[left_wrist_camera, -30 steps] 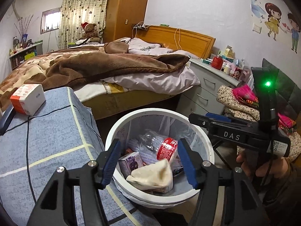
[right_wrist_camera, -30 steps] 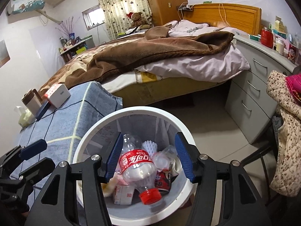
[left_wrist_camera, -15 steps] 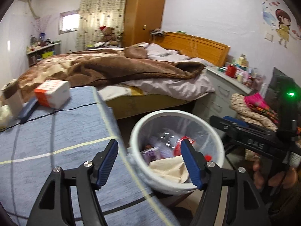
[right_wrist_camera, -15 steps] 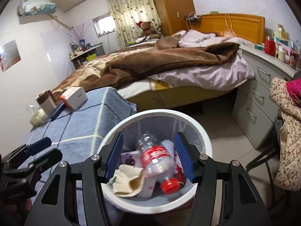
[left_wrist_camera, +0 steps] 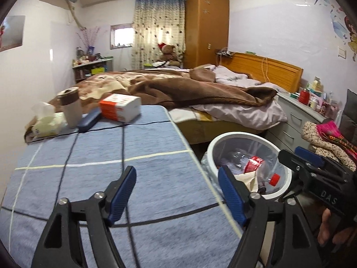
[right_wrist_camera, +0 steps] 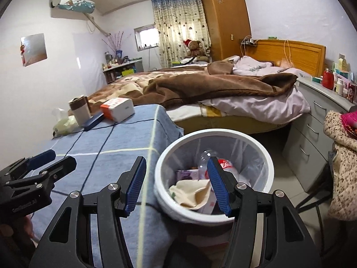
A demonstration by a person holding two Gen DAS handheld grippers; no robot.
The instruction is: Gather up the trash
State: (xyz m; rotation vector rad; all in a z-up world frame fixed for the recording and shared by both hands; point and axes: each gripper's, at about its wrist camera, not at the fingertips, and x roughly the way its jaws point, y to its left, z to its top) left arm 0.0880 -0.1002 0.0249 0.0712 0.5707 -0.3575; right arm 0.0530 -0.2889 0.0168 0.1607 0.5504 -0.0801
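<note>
The left gripper (left_wrist_camera: 177,191) is hanging over the blue cloth-covered table (left_wrist_camera: 89,147) near its right edge, its jaws opening with nothing between them. The right gripper (right_wrist_camera: 176,184) is straddling that edge and the rim of the white bin (right_wrist_camera: 214,134), jaws standing apart and empty. The bin is standing on the floor, touching the table's side, with bare floor beyond it toward the bed (right_wrist_camera: 223,89). Inside are lying a clear bottle (left_wrist_camera: 256,165) with a red label and cap, a crumpled cream cloth (right_wrist_camera: 189,189) and a small purple carton (right_wrist_camera: 186,174).
</note>
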